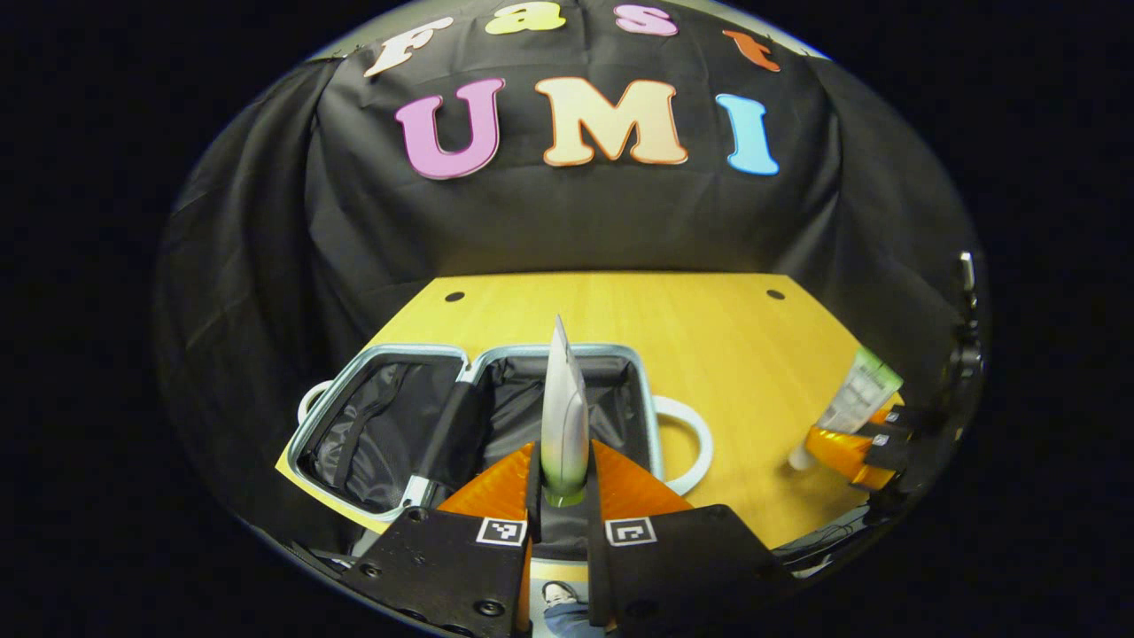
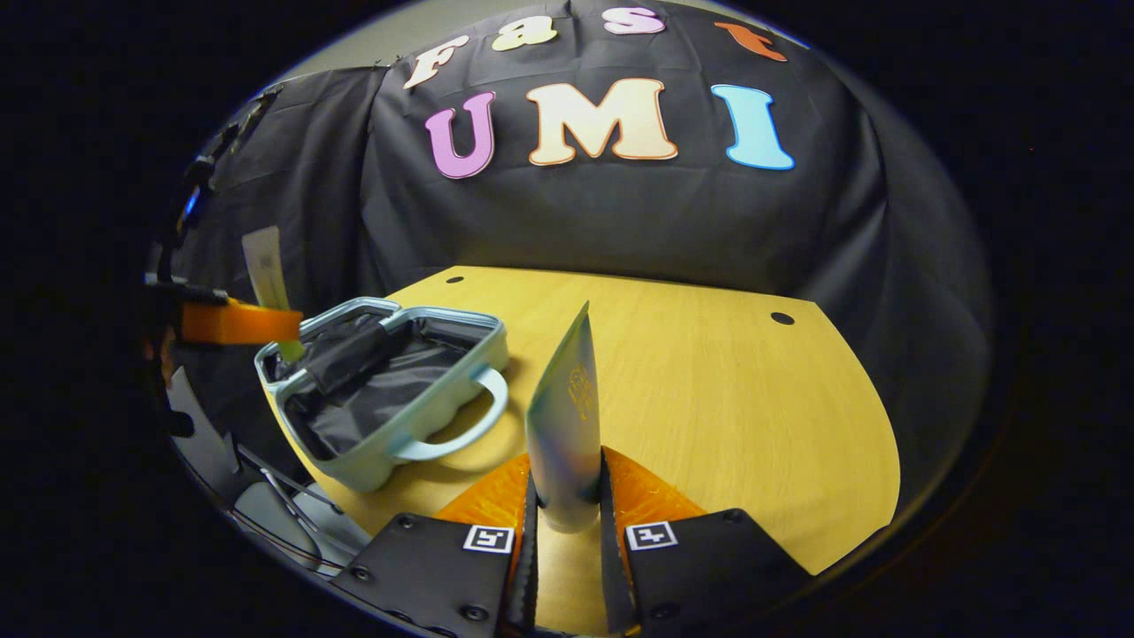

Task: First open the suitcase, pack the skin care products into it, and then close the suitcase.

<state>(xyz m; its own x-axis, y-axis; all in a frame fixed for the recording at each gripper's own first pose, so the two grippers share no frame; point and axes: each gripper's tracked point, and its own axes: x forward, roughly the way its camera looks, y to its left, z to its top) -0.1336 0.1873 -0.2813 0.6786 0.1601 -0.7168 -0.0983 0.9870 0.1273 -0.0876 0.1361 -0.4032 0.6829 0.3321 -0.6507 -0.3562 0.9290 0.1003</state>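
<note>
Already the pale-blue hard-shell suitcase (image 1: 651, 416) lay open; each gripper clamped a tube, left (image 1: 564, 505) silvery-green tube (image 1: 564, 416), right (image 2: 567, 523) seemingly grey tube (image 2: 564, 425); lowering inside comes next.

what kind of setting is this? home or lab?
Likely a staged recording booth, not a home: black cloth wall draped behind a bare wooden table, with just an open suitcase and a tube in each gripper.

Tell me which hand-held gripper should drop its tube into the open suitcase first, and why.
Left, probably. The left hand-held gripper holds its tube directly above the open suitcase. The right hand-held gripper holds its tube over bare table, beside the suitcase, so it must travel further.
</note>
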